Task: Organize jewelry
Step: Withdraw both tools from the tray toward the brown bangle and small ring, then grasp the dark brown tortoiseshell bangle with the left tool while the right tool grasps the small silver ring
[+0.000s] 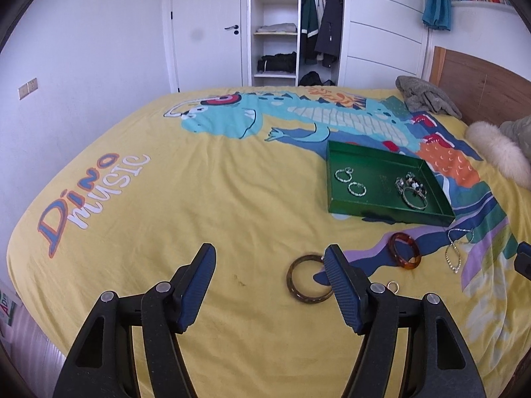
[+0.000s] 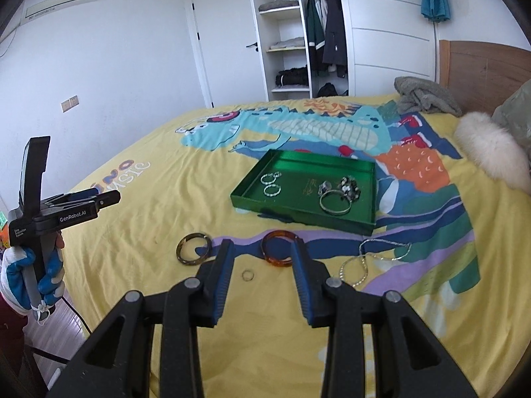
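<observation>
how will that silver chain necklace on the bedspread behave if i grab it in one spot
The silver chain lies in loose curving loops on the bedspread, so it is probably floppy and would dangle from one pinch. Its links look thin, so likely light, and it may slip or snag on the soft fabric.

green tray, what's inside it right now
Inside the green tray: two small silver hoops at its left, a large silver bangle at its right, and dark beaded pieces bunched behind the bangle. What lies beneath that cluster cannot be seen.
</observation>
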Tool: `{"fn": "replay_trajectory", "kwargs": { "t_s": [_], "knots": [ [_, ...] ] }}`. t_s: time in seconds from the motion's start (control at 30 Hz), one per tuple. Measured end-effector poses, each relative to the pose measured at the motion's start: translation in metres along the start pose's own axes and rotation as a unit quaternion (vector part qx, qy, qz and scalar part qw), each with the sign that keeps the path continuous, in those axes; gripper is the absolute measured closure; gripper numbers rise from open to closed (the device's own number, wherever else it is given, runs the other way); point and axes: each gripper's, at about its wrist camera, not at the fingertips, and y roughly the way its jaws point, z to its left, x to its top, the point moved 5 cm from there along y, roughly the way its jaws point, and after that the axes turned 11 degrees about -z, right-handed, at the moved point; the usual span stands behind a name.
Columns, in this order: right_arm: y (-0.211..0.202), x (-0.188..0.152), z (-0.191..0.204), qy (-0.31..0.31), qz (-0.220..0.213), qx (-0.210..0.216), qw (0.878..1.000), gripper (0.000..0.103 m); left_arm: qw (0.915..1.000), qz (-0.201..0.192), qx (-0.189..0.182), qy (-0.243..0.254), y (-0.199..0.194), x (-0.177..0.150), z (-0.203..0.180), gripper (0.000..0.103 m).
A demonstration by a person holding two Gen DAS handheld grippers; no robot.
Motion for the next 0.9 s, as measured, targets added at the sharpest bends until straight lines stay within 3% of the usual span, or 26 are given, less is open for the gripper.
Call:
{"fn": "replay_trajectory", "kwargs": {
  "t_s": [0.23, 0.47, 0.7, 0.9],
  "knots": [
    [0.061, -0.052, 0.009, 0.001, 0.065, 0.025, 0.998, 0.069, 0.9982, 0.059, -0.007, 0.000, 0.055, -0.053, -0.010, 0.039],
    [0.117, -0.096, 0.015, -0.007, 0.125, 0.041, 0.991, 0.069, 0.9954, 0.095, -0.006, -0.006, 0.098, -0.075, -0.008, 0.043],
    [0.162, -0.113, 0.014, -0.004, 0.156, 0.048, 0.987, 0.069, 0.9935, 0.113, -0.014, -0.008, 0.126, -0.087, -0.009, 0.046],
    [0.183, -0.113, 0.019, -0.009, 0.160, 0.052, 0.986, 0.069, 0.9923, 0.123, -0.018, 0.004, 0.142, -0.098, -0.018, 0.056]
  ]
}}
